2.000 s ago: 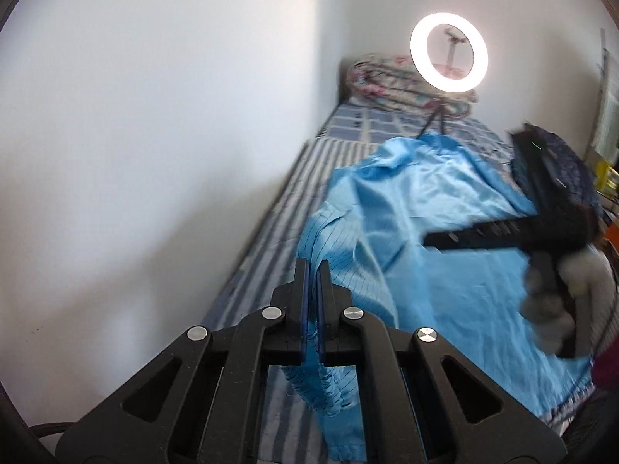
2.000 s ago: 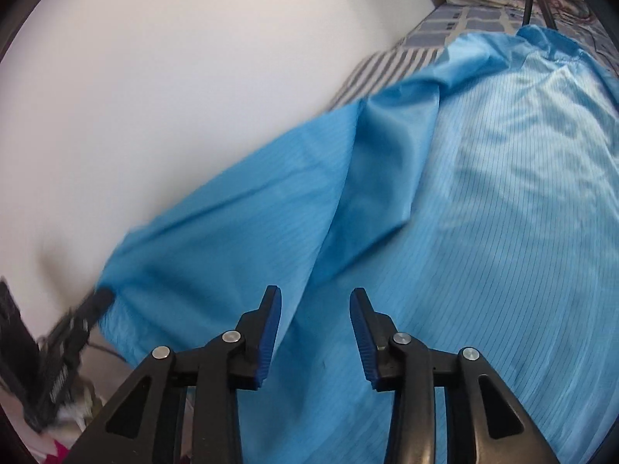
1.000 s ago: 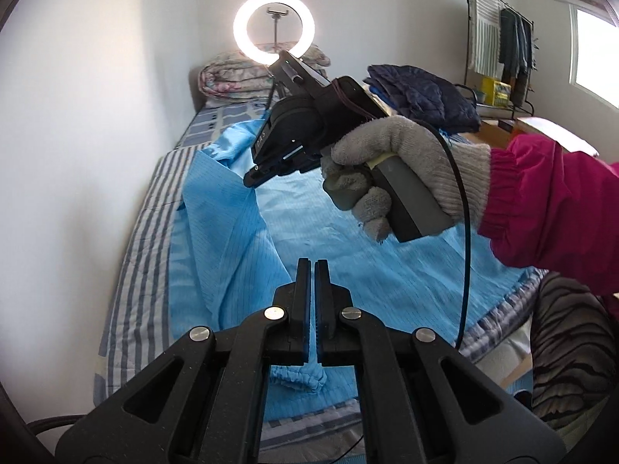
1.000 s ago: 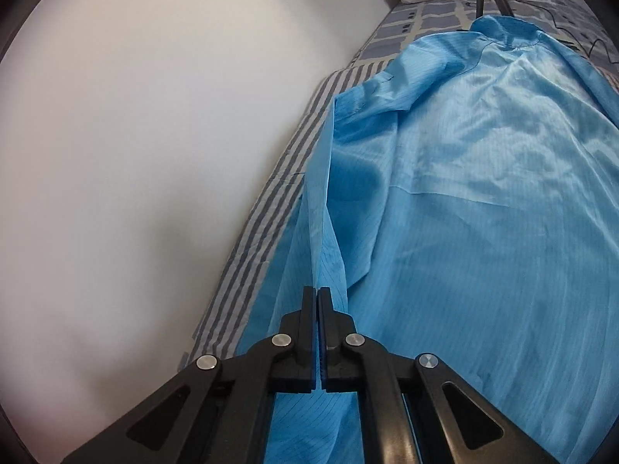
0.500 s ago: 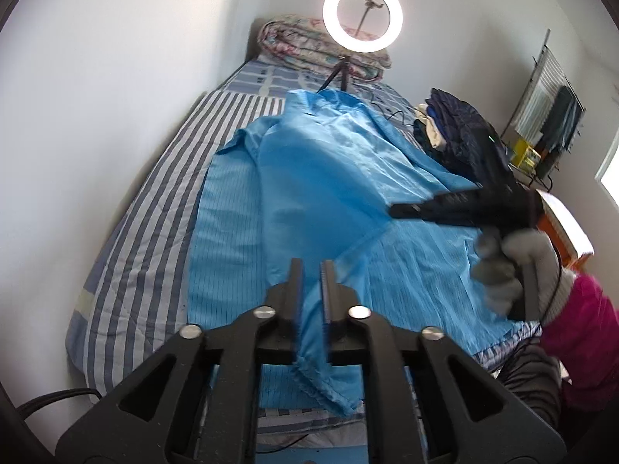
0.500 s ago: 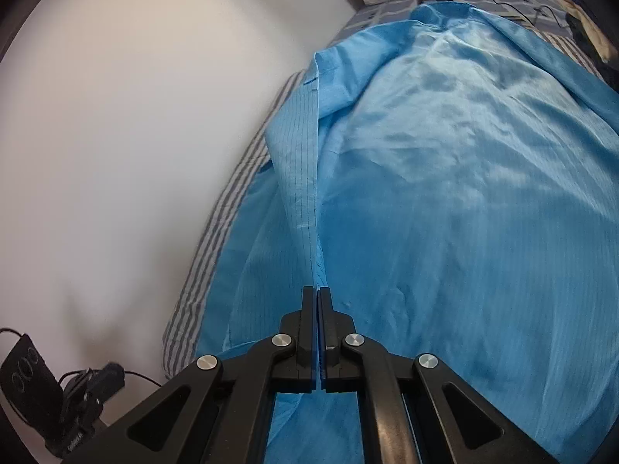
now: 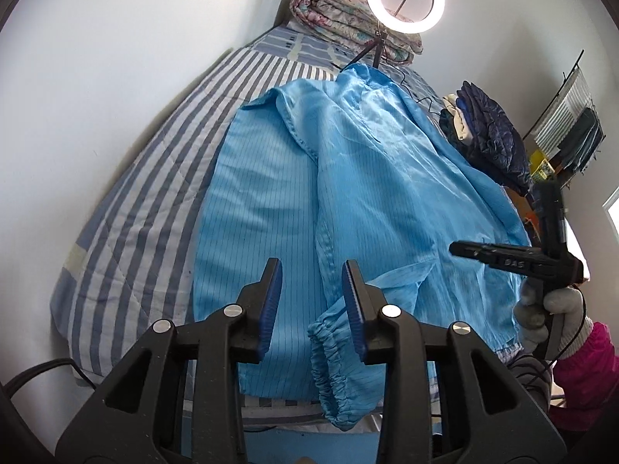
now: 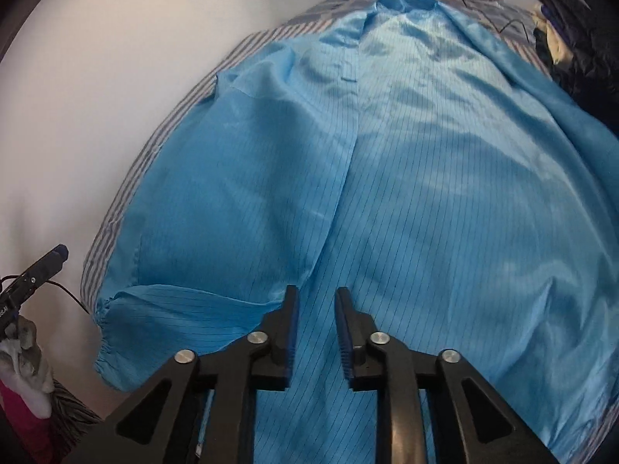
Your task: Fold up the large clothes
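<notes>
A large light-blue pinstriped coat lies spread along the striped bed, collar toward the far end. One sleeve is folded across its body, and the elastic cuff hangs near the bed's near edge. My left gripper is open and empty, just above the cuff. My right gripper is open and empty above the coat's lower front; it also shows in the left wrist view at the right. The left gripper shows at the left edge of the right wrist view.
The striped bed runs along a white wall on the left. A ring light on a tripod and a rolled floral quilt stand at the far end. A pile of dark clothes lies at the bed's right side.
Both grippers have opened and let go of the coat. The sleeve and front edge they held now lie on the coat. Both grippers have pulled back and up.
</notes>
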`<action>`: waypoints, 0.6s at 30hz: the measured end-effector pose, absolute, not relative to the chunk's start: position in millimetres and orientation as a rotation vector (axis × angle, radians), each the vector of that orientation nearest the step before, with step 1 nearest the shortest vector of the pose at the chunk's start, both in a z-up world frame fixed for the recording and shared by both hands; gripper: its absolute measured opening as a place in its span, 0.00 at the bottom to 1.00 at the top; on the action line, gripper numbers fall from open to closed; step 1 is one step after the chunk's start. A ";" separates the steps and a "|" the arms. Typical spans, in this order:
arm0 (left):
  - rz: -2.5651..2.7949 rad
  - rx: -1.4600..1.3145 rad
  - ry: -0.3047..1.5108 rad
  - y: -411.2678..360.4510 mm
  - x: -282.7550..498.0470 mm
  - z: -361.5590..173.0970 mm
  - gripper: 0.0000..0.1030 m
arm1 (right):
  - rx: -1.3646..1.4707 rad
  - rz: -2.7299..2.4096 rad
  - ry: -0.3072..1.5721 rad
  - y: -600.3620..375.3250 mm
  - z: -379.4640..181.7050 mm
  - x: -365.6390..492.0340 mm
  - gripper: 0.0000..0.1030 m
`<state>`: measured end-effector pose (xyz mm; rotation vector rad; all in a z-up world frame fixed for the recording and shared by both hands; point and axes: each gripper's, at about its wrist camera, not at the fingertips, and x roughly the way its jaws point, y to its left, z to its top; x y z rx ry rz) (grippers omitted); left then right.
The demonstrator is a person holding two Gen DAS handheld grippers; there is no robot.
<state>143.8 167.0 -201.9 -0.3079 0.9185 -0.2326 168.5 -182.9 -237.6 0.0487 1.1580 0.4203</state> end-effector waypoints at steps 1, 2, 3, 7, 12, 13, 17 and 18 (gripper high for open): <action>-0.239 -0.324 0.933 167.7 143.8 -205.4 0.31 | 0.051 0.441 1.136 -179.8 -229.0 165.0 0.27; -0.254 -0.349 0.960 168.8 145.2 -211.4 0.34 | 0.051 0.470 1.122 -174.8 -221.6 162.0 0.28; -0.269 -0.374 0.982 169.7 146.0 -216.2 0.44 | 0.040 0.493 1.111 -168.6 -215.7 159.1 0.29; -0.309 -0.470 1.086 167.4 147.7 -242.8 0.50 | 0.007 0.538 1.089 -150.3 -208.5 150.2 0.42; -0.317 -0.396 1.119 152.7 136.0 -252.5 0.23 | 0.038 0.535 1.108 -149.9 -216.3 151.7 0.42; -0.318 -0.383 1.120 149.4 133.8 -252.3 0.14 | 0.057 0.536 1.114 -152.3 -217.8 151.9 0.42; -0.328 -0.352 1.077 142.6 125.5 -244.6 0.03 | 0.097 0.528 1.128 -160.2 -221.4 152.2 0.42; -0.326 -0.344 1.071 142.1 125.6 -242.8 0.03 | 0.105 0.526 1.130 -162.0 -221.7 152.6 0.42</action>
